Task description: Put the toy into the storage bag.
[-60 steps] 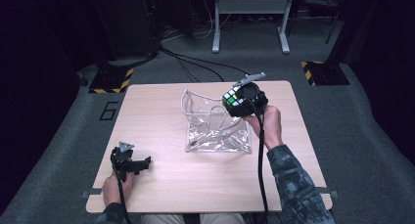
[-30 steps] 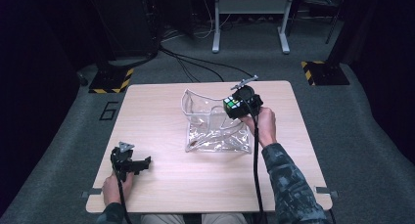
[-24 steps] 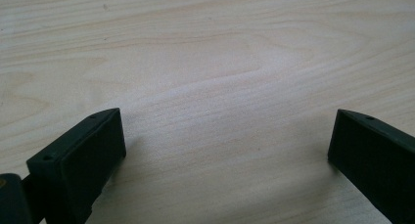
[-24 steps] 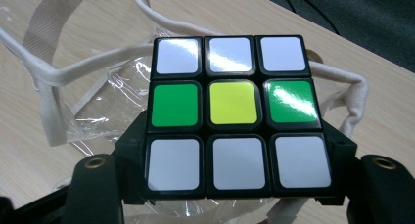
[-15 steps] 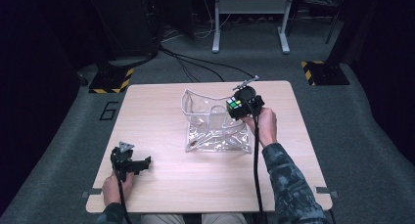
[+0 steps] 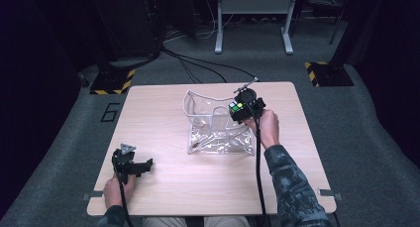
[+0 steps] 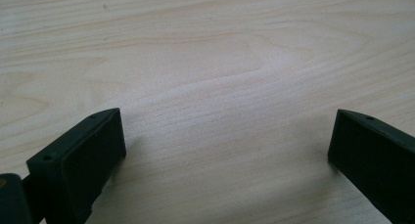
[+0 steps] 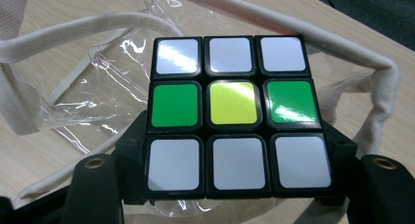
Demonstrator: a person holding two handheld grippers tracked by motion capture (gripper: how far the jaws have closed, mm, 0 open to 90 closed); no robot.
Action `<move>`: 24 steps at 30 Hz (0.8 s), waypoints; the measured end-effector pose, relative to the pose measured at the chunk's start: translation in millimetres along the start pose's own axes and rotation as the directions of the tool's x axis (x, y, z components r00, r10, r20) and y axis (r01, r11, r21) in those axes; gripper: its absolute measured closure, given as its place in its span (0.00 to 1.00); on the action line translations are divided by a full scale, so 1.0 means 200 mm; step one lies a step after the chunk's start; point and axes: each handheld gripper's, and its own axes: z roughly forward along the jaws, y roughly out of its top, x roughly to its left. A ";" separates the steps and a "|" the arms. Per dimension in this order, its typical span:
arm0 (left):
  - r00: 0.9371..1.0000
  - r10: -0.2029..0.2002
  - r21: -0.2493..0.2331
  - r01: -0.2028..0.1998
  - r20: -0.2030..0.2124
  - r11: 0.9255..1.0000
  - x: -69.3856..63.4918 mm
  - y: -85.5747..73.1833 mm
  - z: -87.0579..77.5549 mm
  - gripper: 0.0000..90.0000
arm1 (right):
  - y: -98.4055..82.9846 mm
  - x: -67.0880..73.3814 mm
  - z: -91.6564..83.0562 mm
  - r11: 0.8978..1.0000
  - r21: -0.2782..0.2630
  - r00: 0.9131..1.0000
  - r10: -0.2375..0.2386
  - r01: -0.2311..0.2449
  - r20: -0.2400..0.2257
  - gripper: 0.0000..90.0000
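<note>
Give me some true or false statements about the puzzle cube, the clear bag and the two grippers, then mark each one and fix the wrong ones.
1. The right gripper grips the puzzle cube. True.
2. The cube lies on the bare table. False: it is held over the clear bag.
3. The left gripper has its jaws apart with nothing between them. True.
4. The cube face toward the right gripper's camera is all red. False: it shows white rows above and below a green, yellow, green row.
5. The bag has a pale cloth trim. True.

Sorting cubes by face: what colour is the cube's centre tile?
Yellow, flanked by green; the cube shows best in the right gripper view.
</note>
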 end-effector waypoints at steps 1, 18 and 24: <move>1.000 0.000 0.000 0.000 0.000 1.000 0.00 0.00 0.00 0.00 | 0.00 0.00 0.01 1.000 0.002 1.000 -0.002 0.002 -0.002 0.37; 1.000 0.008 0.001 -0.008 -0.001 1.000 0.00 0.00 0.00 0.00 | 0.00 -0.01 0.03 0.999 0.033 1.000 -0.004 0.005 -0.017 0.37; 1.000 0.007 0.001 -0.007 -0.001 1.000 0.00 0.00 0.00 0.00 | 0.00 -0.01 0.02 1.000 0.018 0.999 0.002 -0.001 -0.043 0.25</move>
